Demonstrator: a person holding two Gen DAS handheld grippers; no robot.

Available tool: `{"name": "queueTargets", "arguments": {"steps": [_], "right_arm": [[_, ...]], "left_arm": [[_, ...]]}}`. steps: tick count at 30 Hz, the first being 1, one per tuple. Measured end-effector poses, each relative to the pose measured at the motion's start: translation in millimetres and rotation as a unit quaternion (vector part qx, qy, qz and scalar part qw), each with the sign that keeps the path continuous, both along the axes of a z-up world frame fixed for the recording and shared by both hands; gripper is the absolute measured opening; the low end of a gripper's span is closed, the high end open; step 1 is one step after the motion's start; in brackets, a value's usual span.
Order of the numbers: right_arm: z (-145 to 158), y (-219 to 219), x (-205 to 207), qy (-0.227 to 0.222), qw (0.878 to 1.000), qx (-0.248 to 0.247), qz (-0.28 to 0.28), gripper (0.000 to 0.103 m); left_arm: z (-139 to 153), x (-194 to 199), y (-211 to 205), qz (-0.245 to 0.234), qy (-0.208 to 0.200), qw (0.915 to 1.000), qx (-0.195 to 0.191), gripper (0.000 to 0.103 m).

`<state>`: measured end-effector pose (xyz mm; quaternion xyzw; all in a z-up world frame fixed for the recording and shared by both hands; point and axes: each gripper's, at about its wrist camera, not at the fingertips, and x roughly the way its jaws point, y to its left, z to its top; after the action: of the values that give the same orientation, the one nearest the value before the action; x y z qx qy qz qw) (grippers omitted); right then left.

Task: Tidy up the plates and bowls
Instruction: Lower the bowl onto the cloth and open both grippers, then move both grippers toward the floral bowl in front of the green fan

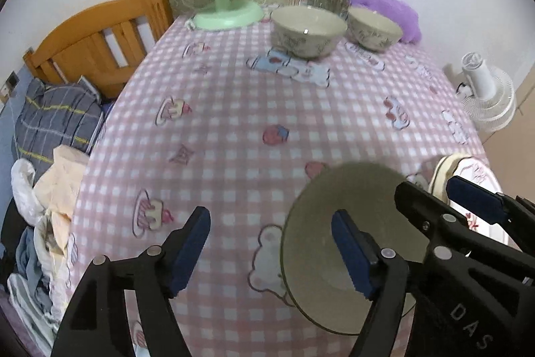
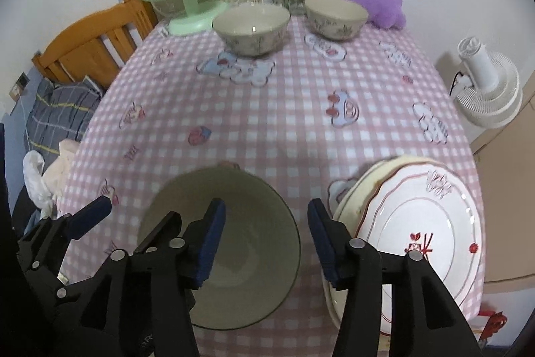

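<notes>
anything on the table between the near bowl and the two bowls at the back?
Nothing visible. Between the near bowl and the two far bowls lies only bare checked tablecloth. The stack of plates sits off to the right, and both grippers are open.

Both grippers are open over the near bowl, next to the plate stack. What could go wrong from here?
The plate stack appears to overhang the table's near right edge; a nudge from the right gripper might tip it off. One finger of each gripper sits over the near bowl, so the close-set left gripper and right gripper could collide. The near bowl also sits close to the front edge.
</notes>
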<state>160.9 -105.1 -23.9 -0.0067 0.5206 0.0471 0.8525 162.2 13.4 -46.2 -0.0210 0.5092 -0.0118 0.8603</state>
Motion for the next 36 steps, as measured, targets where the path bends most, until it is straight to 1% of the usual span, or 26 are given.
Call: {"name": "queueTargets", "arguments": {"steps": [8,10,13,17,21,24,27,31,36], "right_arm": [[23,13,11,-0.016,0.999,0.003,-0.033,0.07],[28,15,15,-0.021,0.999,0.002,-0.044,0.075],[33,16,27,-0.028,0.998,0.007,-0.057,0.076],[41,16,50,-0.039,0.997,-0.001,-0.064,0.076],[50,15,72,-0.053,0.996,-0.004,-0.065,0.076],[56,11,97,-0.066,0.996,-0.003,-0.06,0.076],[58,7,120,-0.07,0.996,0.002,-0.048,0.076],[60,3,148,-0.078,0.996,0.004,-0.031,0.076],[52,1,182,-0.076,0.997,0.017,-0.012,0.076]], "left_arm": [[23,18,13,-0.036,-0.015,0.9992,-0.002,0.078],[27,27,14,-0.046,-0.018,0.9988,-0.002,0.078],[31,43,14,-0.058,-0.024,0.998,-0.007,0.078],[38,66,13,-0.062,-0.035,0.9974,-0.011,0.078],[49,91,10,-0.052,-0.055,0.9972,0.002,0.078],[54,111,7,-0.037,-0.066,0.9971,0.007,0.078],[57,132,2,-0.016,-0.067,0.9976,0.009,0.075],[58,153,-3,0.005,-0.073,0.9971,0.018,0.075],[53,181,-11,0.032,-0.074,0.9962,0.033,0.075]]}}
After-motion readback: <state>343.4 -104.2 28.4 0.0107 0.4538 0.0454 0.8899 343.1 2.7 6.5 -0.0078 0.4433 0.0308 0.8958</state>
